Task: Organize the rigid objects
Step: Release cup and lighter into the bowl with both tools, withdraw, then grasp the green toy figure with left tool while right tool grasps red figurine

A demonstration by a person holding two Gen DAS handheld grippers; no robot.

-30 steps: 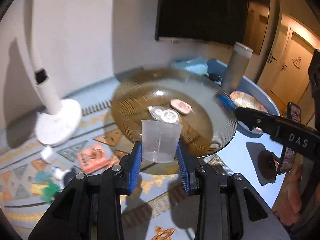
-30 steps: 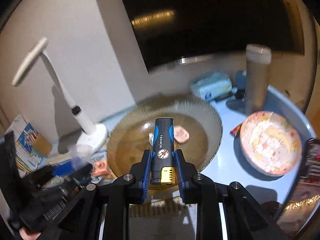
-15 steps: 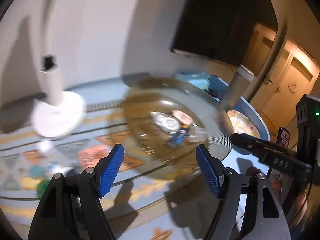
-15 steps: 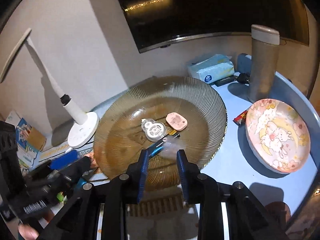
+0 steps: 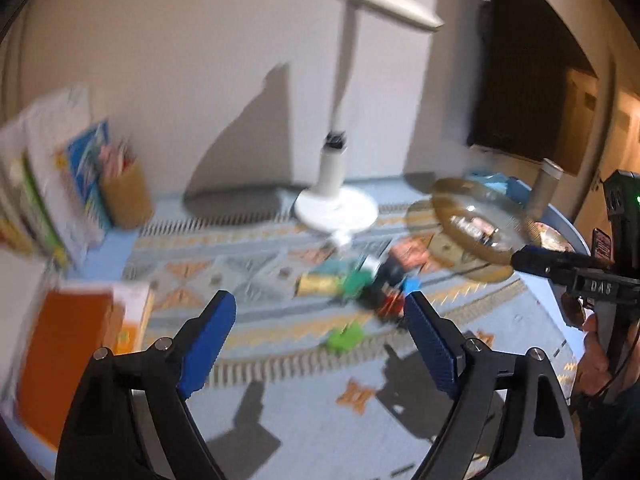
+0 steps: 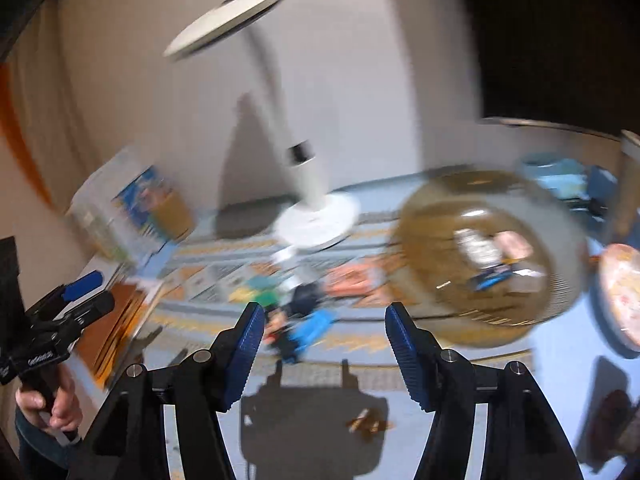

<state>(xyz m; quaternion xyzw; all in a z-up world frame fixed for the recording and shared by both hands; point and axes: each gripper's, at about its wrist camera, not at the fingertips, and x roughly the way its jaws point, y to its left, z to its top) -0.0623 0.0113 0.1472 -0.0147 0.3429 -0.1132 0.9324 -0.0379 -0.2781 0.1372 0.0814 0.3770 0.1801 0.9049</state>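
Note:
An amber glass bowl (image 5: 476, 232) (image 6: 440, 280) stands at the right of the table. Inside it lie a blue-black lighter (image 6: 494, 276), a pink piece (image 6: 514, 242) and a round white piece (image 6: 476, 246). A blurred heap of small coloured objects (image 5: 372, 284) (image 6: 296, 312) lies on the patterned mat, and a green piece (image 5: 344, 338) sits nearer to me. My left gripper (image 5: 318, 298) hangs above the mat before that heap, its jaws opening with nothing between them. My right gripper (image 6: 325, 310) is also above the heap, its jaws opening and empty.
A white desk lamp (image 5: 336, 208) (image 6: 316, 220) stands behind the heap. Books and a brown pencil cup (image 5: 124, 196) line the left wall, with an orange book (image 5: 72, 352) in front. A pink plate (image 6: 620, 296) and a tall tumbler (image 5: 544, 188) stand right of the bowl.
The left gripper let go of the clear cup and the right one of the lighter, which now lies in the bowl. Both swung left toward the heap, jaws spreading.

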